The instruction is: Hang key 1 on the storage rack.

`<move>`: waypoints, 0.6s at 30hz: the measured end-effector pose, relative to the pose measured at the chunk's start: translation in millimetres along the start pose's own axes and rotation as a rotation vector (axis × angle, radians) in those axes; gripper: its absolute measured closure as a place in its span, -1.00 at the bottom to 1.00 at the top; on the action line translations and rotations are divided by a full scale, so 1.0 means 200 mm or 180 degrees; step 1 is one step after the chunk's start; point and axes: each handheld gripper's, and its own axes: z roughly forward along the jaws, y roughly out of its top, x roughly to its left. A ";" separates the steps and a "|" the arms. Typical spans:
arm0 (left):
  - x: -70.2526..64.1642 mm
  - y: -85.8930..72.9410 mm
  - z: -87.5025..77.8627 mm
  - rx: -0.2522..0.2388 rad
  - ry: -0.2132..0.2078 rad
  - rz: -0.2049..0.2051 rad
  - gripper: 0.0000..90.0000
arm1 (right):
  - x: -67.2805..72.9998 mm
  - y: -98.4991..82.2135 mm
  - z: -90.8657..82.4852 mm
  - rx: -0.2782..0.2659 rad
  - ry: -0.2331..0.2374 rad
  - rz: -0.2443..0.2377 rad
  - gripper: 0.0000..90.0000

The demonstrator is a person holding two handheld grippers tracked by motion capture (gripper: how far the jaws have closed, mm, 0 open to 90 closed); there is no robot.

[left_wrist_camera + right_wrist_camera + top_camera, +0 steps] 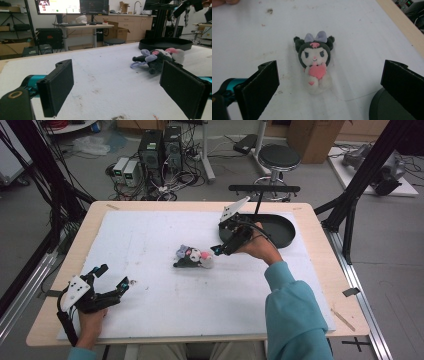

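Note:
A small plush doll (194,256) with a dark hood, a lilac bow and a pink heart lies on its back in the middle of the white mat (150,235). The right gripper view looks down on the doll (315,62), which lies between and beyond the wide-apart black jaws. My right gripper (218,249) hovers just right of the doll, open and empty. My left gripper (112,280) rests near the mat's front left corner, open, with nothing between its jaws. From there the doll (156,58) lies far ahead to the right.
A black oval tray (277,230) sits at the mat's back right, behind my right hand; its rim (387,107) shows beside the right jaw. The wooden table edge (320,250) frames the mat. Computers, cables and a stool stand on the floor beyond.

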 end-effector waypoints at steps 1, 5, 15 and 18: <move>0.00 0.00 0.00 0.0000 0.0000 -0.0003 -0.73 | 0.00 0.00 0.02 0.0043 0.0005 -0.0027 -0.98; 0.00 0.00 0.00 0.0000 -0.0005 0.0004 -0.73 | -0.01 0.02 0.08 0.0155 0.0078 -0.0039 -0.98; 0.00 0.00 0.00 -0.0006 -0.0003 0.0002 -0.73 | -0.02 0.01 0.20 0.0503 0.0189 -0.0066 -0.98; 0.00 0.00 0.00 -0.0007 -0.0002 0.0003 -0.73 | -0.02 0.00 0.25 0.0675 0.0228 -0.0057 -0.98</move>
